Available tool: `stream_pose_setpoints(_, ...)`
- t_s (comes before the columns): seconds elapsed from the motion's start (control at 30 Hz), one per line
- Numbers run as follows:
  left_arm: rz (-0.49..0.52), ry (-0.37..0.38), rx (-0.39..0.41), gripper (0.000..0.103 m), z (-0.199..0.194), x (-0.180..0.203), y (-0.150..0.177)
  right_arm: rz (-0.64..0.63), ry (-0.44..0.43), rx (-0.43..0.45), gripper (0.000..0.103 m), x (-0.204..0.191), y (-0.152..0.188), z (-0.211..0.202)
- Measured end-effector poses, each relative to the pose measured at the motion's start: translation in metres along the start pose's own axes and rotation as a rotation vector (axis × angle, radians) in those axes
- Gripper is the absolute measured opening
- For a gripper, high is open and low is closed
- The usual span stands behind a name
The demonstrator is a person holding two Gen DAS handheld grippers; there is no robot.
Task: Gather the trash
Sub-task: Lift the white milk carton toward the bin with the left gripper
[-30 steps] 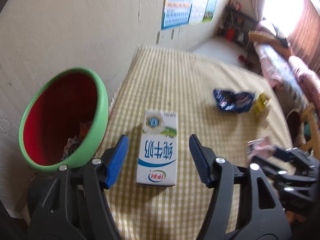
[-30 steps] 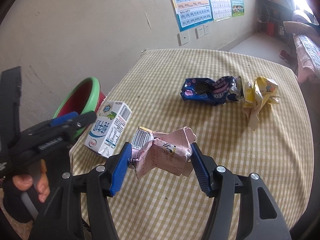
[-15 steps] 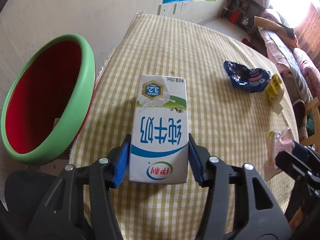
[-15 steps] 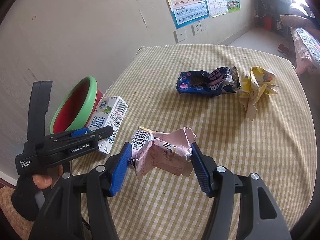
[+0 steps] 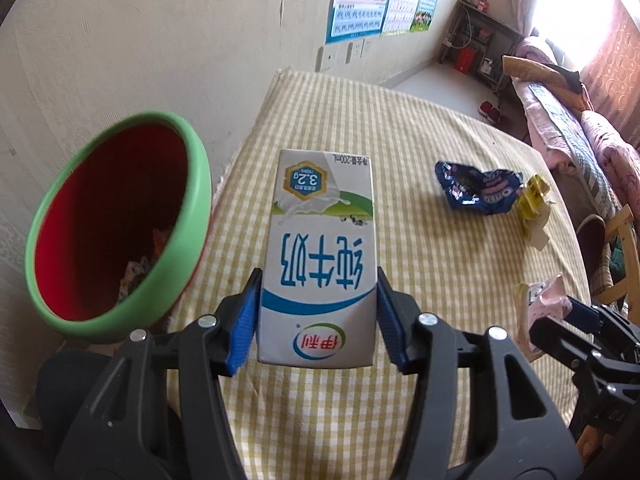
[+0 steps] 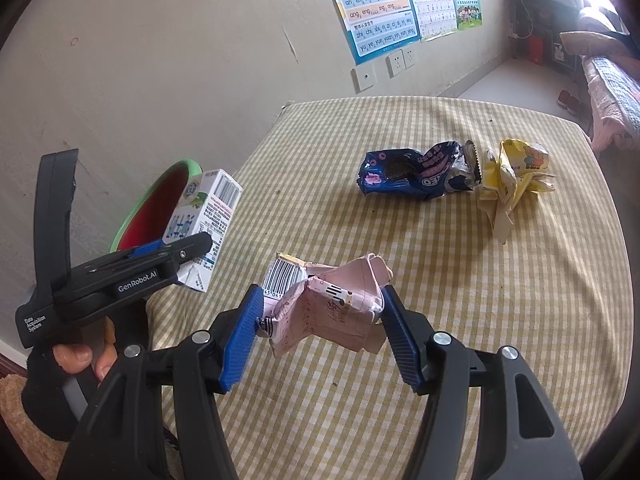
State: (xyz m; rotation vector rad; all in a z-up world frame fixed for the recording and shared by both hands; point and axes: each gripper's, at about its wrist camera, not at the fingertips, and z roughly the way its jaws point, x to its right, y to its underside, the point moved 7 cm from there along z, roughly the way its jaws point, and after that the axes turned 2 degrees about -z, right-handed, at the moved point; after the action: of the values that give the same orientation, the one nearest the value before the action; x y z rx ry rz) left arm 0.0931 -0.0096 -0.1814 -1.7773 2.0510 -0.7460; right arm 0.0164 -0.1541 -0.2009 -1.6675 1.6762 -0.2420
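Milk carton [image 5: 320, 264], white with blue lettering, sits pinched between the blue pads of the left gripper [image 5: 318, 320], lifted above the near-left part of the table [image 5: 400, 420] and its yellow checked cloth. In this left wrist view a bin [image 5: 120, 224] with a green rim and red inside stands just off the table's left edge, its mouth tilted toward the camera, with some scraps lying at its bottom. Toward the far right of the table lie a crumpled blue wrapper [image 5: 476, 192] and, just beside it on the right, a yellow wrapper [image 5: 532, 208]. At the near right edge the right gripper shows in part, clamped on a pink carton [image 5: 540, 312].

From the right wrist view, the right gripper [image 6: 320, 320] squeezes the crushed pink carton [image 6: 328, 304] between its blue pads, barcode facing up, held above the near part of the table [image 6: 480, 340]. To the left, the left gripper [image 6: 172, 256], held in a person's hand [image 6: 80, 360], grips the milk carton [image 6: 208, 216] in front of the bin [image 6: 160, 200] by the left edge. Blue wrapper [image 6: 416, 176] and yellow wrapper [image 6: 512, 176] lie touching near the far right corner. Posters [image 6: 384, 4] hang on the wall behind.
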Motion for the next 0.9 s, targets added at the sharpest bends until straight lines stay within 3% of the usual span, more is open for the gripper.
stream_pose_setpoints(0.4,0.034,-0.018,0.111,0.051,-0.037,0.000,-0.022,-0.019,-0.012,-0.012,0.058,-0.010,-0.007,0.003)
stream_pose_setpoints(0.9,-0.041,-0.069,0.143,0.051,-0.059,-0.060,-0.041,-0.094,-0.073,-0.045,0.058,-0.060,-0.036,0.029)
